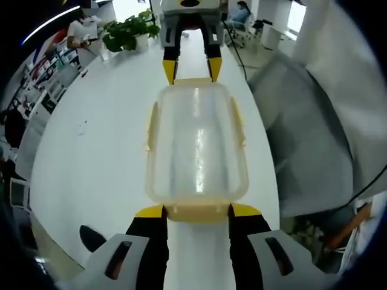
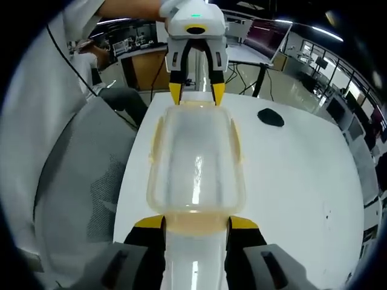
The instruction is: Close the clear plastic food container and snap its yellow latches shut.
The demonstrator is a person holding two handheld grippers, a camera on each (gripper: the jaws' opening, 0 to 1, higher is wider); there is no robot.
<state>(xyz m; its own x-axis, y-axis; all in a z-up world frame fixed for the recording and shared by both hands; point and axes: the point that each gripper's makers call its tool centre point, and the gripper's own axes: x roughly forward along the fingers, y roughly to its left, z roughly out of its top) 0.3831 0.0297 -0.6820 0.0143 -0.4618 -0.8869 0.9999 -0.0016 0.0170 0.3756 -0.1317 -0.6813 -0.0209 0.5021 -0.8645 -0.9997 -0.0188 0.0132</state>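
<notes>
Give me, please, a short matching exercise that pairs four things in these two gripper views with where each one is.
1. clear food container
2. potted plant
3. black object
4. left gripper

a. far end of the white table
b. jaws either side of an end latch
c. between the two grippers
d. on the table beside the container

Pairs: 1-c, 2-a, 3-d, 4-b

A white table [image 1: 103,163] carries the clear lidded container [image 1: 196,145], a small black object [image 2: 270,117] and a potted plant [image 1: 130,31].

Container [image 1: 196,145] lies lidded between both grippers' jaws.
</notes>
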